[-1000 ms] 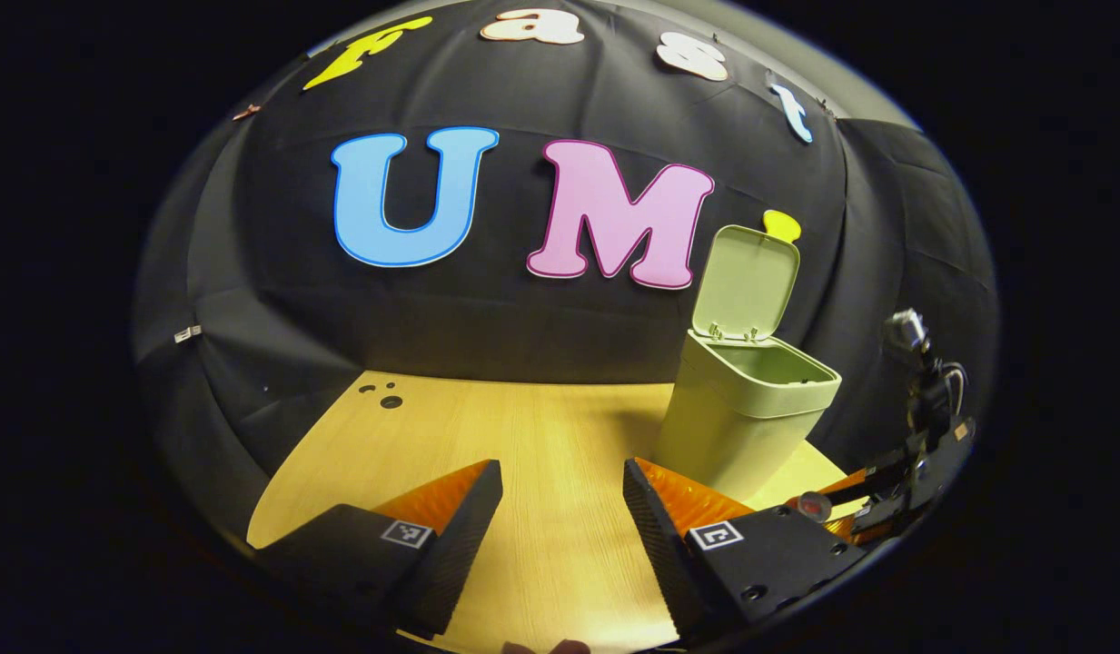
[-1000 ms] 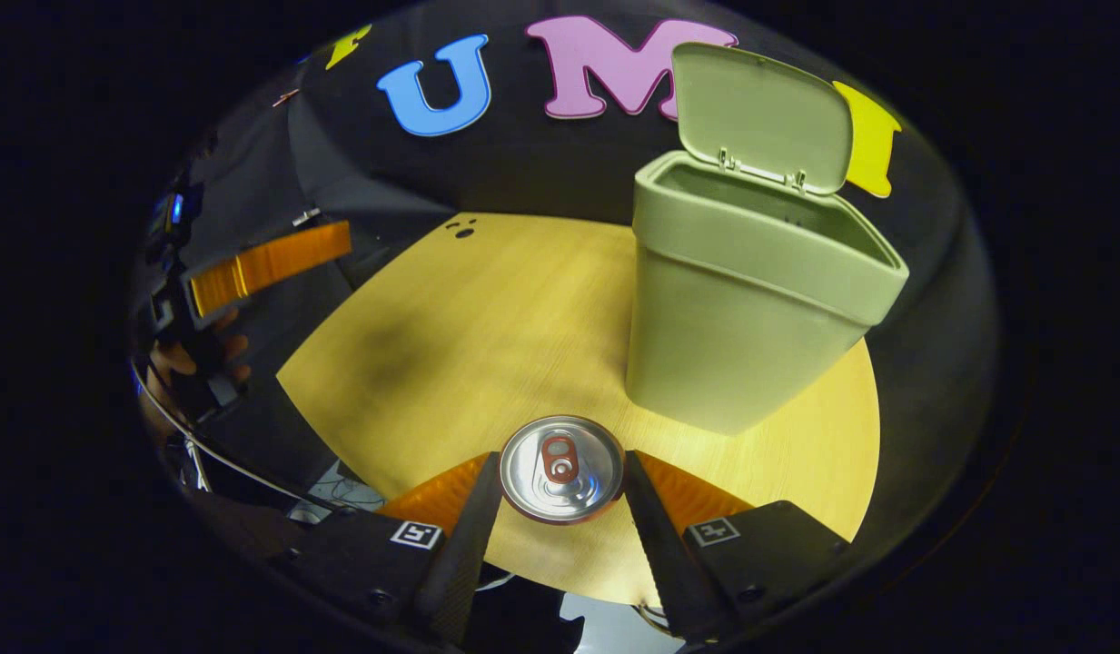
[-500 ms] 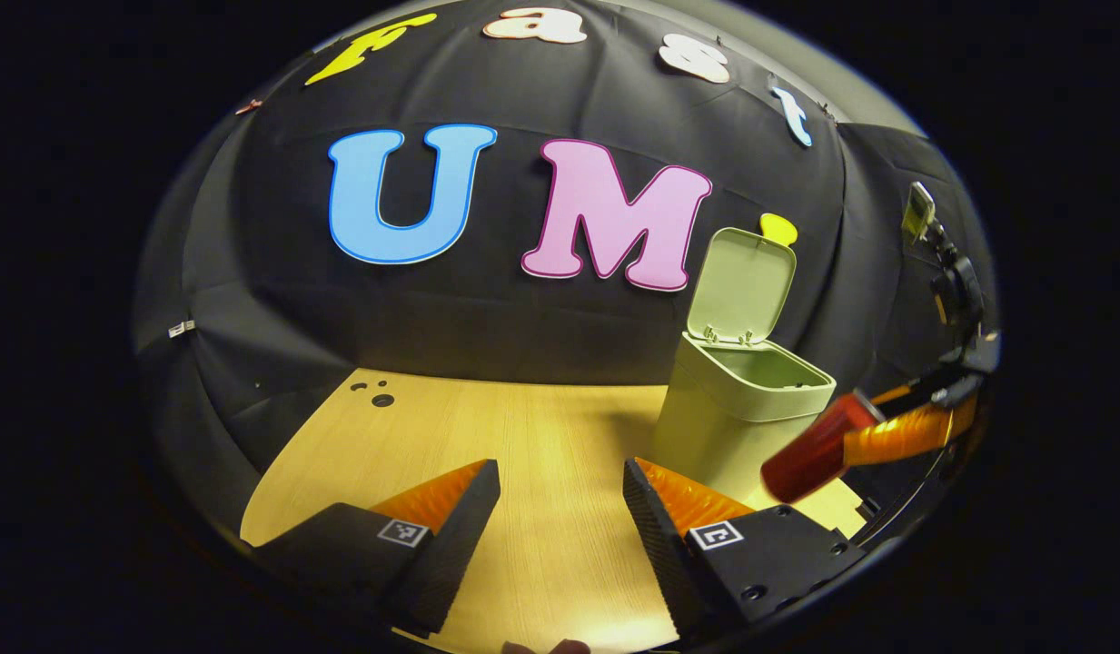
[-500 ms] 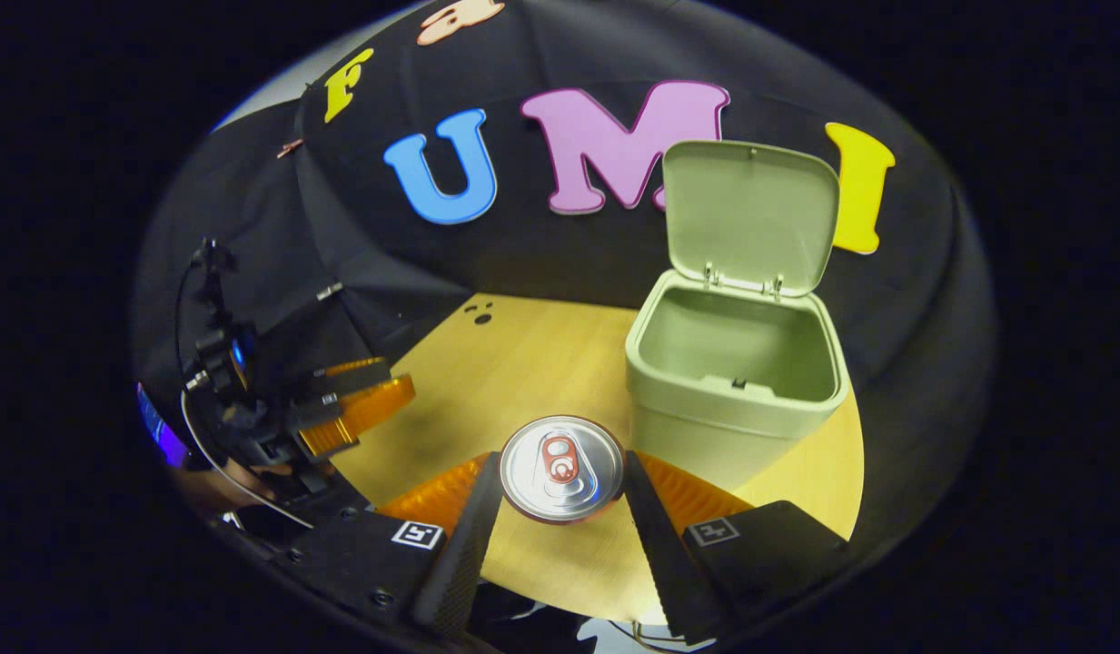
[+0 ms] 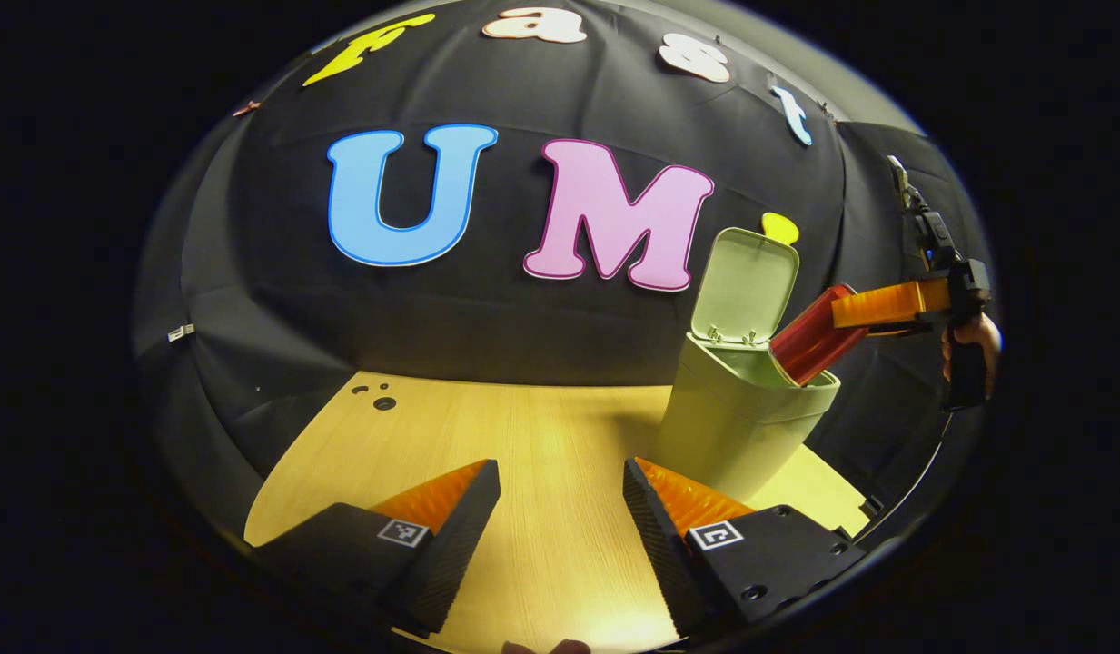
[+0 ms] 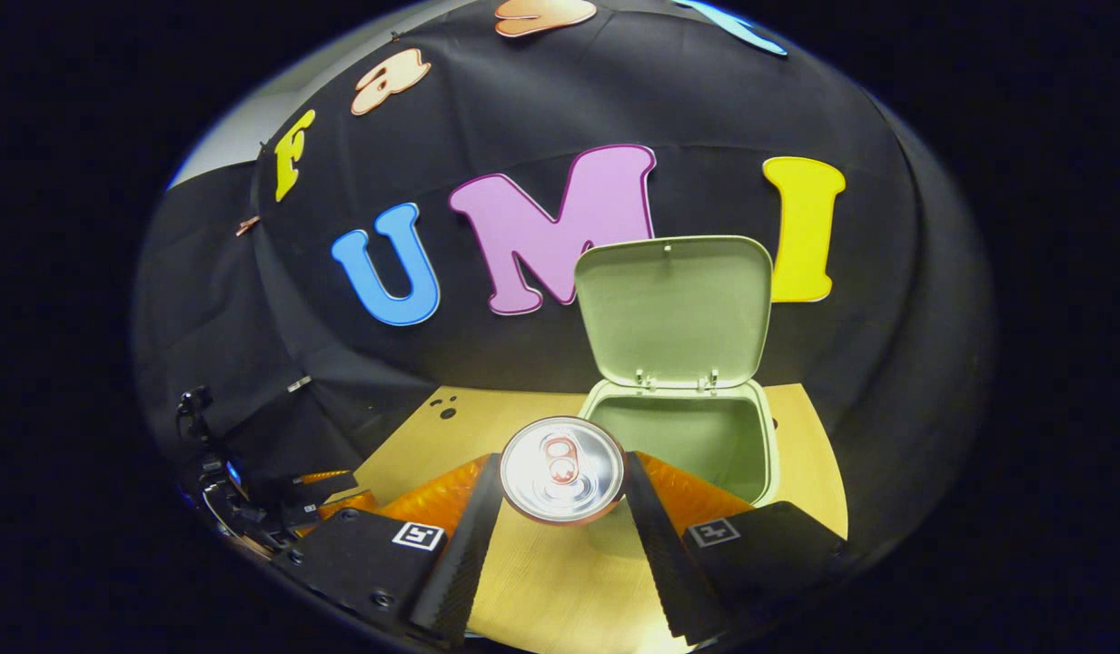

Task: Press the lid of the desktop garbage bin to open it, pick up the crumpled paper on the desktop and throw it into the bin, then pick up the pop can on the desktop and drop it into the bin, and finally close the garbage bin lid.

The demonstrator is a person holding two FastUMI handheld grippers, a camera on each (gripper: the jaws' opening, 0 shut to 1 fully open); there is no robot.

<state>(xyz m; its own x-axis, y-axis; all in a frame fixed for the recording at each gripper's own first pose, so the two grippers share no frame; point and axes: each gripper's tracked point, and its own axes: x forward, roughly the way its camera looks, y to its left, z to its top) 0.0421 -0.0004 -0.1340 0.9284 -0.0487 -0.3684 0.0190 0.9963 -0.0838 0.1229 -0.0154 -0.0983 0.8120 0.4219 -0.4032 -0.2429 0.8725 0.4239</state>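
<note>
Having risen from near the surface [image 5: 541,427], now hovering tilted over the open bin [image 6: 678,436] near the right edge: pop can [image 6: 561,469], pinched across its sides by right gripper [image 6: 561,495]. Idling spread at left: left gripper [image 5: 560,509]. Probably light, slippery, dentable; gripping mid-body.

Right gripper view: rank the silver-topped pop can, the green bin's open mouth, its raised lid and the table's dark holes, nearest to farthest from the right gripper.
1. Silver-topped pop can, clamped between the right gripper fingers.
2. Green bin's open mouth, just beyond, right.
3. Raised lid, behind it.
4. Dark holes, far left; close to lid, uncertain.
</note>
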